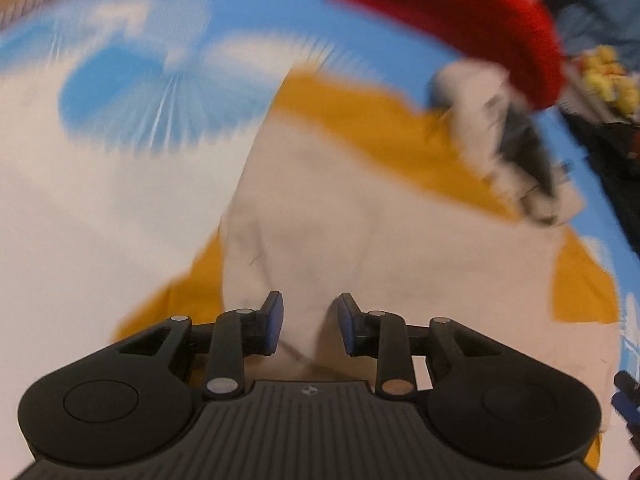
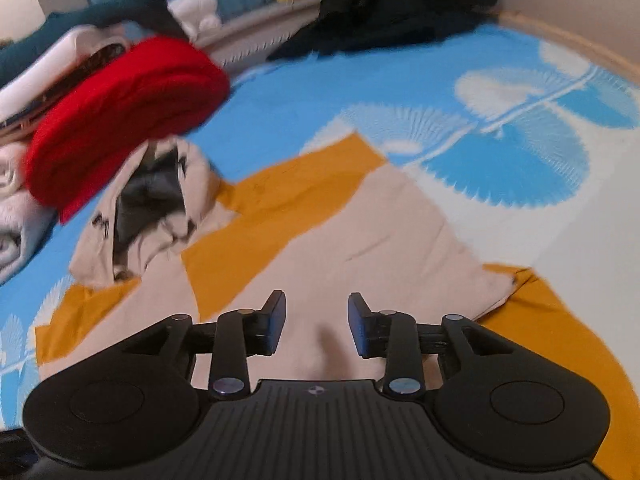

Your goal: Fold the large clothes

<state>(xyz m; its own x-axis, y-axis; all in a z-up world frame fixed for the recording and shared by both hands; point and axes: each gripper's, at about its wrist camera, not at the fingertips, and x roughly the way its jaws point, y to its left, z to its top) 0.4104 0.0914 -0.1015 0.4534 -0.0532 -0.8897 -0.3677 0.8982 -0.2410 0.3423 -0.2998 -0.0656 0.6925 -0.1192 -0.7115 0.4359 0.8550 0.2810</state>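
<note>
A beige garment [image 2: 360, 232] with mustard-yellow panels is seen spread flat on a blue-and-white patterned bed sheet [image 2: 500, 92], its crumpled hood end lying just beside a folded red garment [image 2: 124, 120] — the landmark here. To the right of that red piece, the flat beige body is stretched. The left gripper [image 1: 308, 322] is held tilted down over the beige cloth, jaws apart, nothing clamped. The right gripper [image 2: 317, 322] is angled likewise — jaws apart, cloth below them.
</note>
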